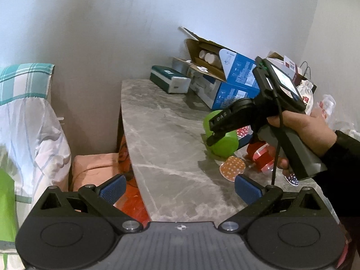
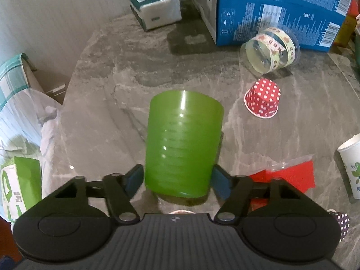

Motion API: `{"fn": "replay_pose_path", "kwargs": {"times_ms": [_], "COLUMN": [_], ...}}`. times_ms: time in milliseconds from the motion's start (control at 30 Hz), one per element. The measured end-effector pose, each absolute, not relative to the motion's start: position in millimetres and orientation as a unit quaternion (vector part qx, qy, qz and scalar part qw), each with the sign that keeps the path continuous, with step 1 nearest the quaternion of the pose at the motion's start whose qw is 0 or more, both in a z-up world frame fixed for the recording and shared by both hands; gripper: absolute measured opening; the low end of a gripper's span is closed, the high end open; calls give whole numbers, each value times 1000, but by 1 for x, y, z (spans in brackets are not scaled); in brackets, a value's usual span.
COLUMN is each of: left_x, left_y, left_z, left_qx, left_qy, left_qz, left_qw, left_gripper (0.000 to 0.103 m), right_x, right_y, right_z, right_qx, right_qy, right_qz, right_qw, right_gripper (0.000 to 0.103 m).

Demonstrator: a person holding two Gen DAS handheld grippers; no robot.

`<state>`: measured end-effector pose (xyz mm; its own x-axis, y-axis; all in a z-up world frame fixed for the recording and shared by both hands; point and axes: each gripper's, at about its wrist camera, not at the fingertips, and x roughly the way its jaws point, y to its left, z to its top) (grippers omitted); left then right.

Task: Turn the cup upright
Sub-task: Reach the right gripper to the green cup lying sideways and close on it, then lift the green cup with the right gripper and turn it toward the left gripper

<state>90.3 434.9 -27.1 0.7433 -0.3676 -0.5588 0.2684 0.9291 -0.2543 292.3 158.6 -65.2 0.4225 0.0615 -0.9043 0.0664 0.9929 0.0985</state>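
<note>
A green plastic cup point(image 2: 183, 144) is between the blue pads of my right gripper point(image 2: 177, 181), which is shut on it near its lower wide end. The cup's closed base points away from the camera, over the grey marble table point(image 2: 135, 72). In the left wrist view the same cup point(image 1: 221, 135) appears tilted in the right gripper point(image 1: 213, 135), just above the table. My left gripper point(image 1: 180, 191) is open and empty, held over the table's near left edge, well apart from the cup.
A red dotted paper cup point(image 2: 263, 97) and a clear tub with tape rolls point(image 2: 270, 49) lie right of the cup. Blue boxes point(image 2: 281, 15) and a tissue pack point(image 2: 155, 9) stand at the back. A white paper cup point(image 2: 351, 164) and red packaging point(image 2: 290, 175) are at the right.
</note>
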Motion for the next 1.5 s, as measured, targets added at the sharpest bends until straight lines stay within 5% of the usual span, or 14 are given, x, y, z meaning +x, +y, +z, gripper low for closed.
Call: {"fn": "replay_pose_path", "kwargs": {"times_ms": [367,733,1167,1300,1500], "left_x": [83,66,44,36,31], "left_y": [439,440,408,399,397], "left_z": [-24,-17,-39,-41,-40], "left_qx": [-92,-128,-94,-86,-88], "left_qy": [316,308,341,343,340], "left_qz": [-168,-190,-217,-219,-206], "left_qw": [929,923,910,910,913], "left_gripper": [103,103,103,103,103], "right_x": [276,154,27,10,0], "right_y": [160,147,151,152,157], "right_z": [-49,8,-30,-43,-48], "right_qx": [55,76,93,95,69], "right_qy": [508,436,425,428,404], "right_qz": [16,77,72,78,83], "right_qw": [860,893,898,895,908], "right_gripper": [63,63,61,51,55]}}
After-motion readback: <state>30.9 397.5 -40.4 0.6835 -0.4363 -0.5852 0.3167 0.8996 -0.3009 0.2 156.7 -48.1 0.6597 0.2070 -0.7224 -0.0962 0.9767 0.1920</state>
